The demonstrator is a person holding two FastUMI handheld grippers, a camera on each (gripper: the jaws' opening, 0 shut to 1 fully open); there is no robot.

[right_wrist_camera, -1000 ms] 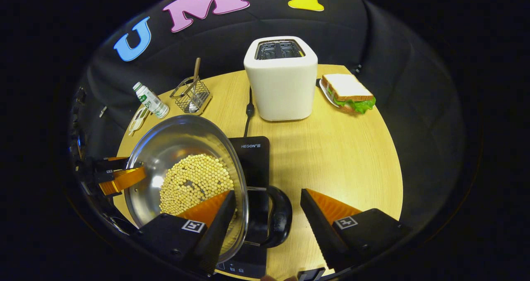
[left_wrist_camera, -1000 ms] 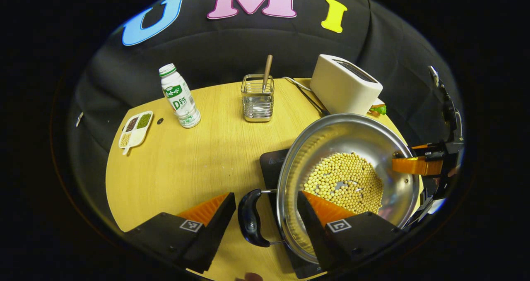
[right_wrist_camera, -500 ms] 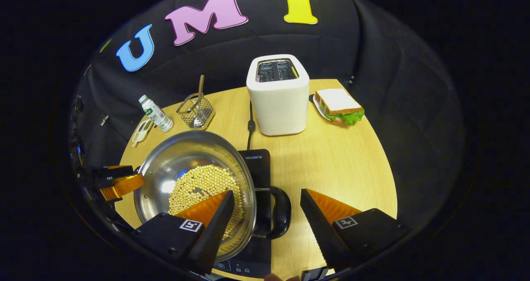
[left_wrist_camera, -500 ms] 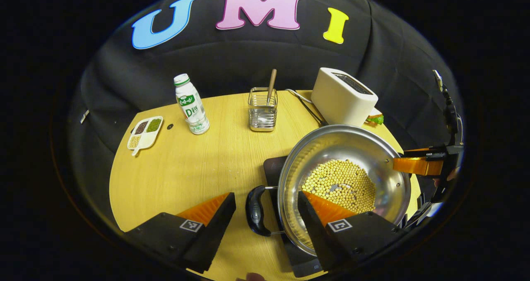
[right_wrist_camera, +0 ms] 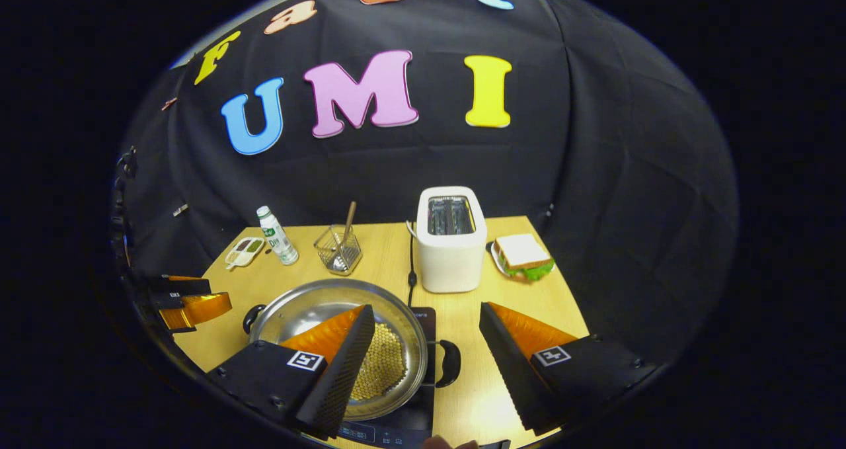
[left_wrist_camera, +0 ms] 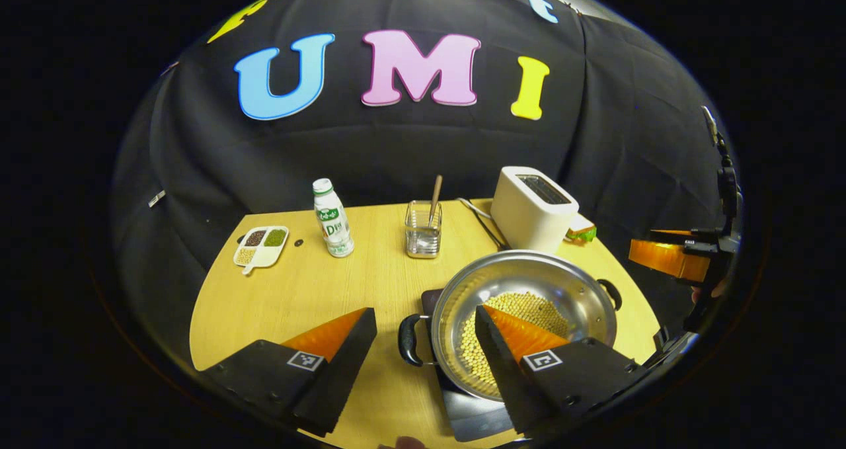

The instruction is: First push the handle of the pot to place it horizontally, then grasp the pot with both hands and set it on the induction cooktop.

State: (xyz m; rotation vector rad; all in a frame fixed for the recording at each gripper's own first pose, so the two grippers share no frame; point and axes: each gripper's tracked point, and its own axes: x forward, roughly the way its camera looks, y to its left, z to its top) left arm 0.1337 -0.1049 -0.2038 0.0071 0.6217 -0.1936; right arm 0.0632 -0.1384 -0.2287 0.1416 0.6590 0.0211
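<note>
- Your left gripper (left_wrist_camera: 423,333): released, fingers wide apart, nothing between them but air; it hangs above the desk, clear of the pot. Pot's black left handle (left_wrist_camera: 408,340) shows in the gap, lower down.
- Your right gripper (right_wrist_camera: 426,333): also released, fingers spread, grasping nothing. Pot's black right handle (right_wrist_camera: 449,363) shows in its gap, below the fingers.
- Round stainless-steel pot w/ yellow beans inside (left_wrist_camera: 529,290) sits on the flat black induction cooktop (left_wrist_camera: 472,416), near the desk's front edge, right of centre in the left gripper view. Both loop handles lie level, sticking out sideways from the rim.
- In the right gripper view the same pot (right_wrist_camera: 310,307) covers most of the cooktop (right_wrist_camera: 396,432); cooktop's control strip pokes out at the front edge.
- Light wooden round desk (left_wrist_camera: 304,297) carries the rest along its back edge: white toaster (right_wrist_camera: 451,241) w/ black cord behind the pot, sandwich on a small plate (right_wrist_camera: 523,256) toward the back right, wire utensil holder w/ wooden-handled tool (left_wrist_camera: 423,231) at back centre, white drink bottle w/ green label (left_wrist_camera: 332,219) left of it, small white divided dish of grains (left_wrist_camera: 260,245) at back left.
- All of those stand well apart from the pot.
</note>
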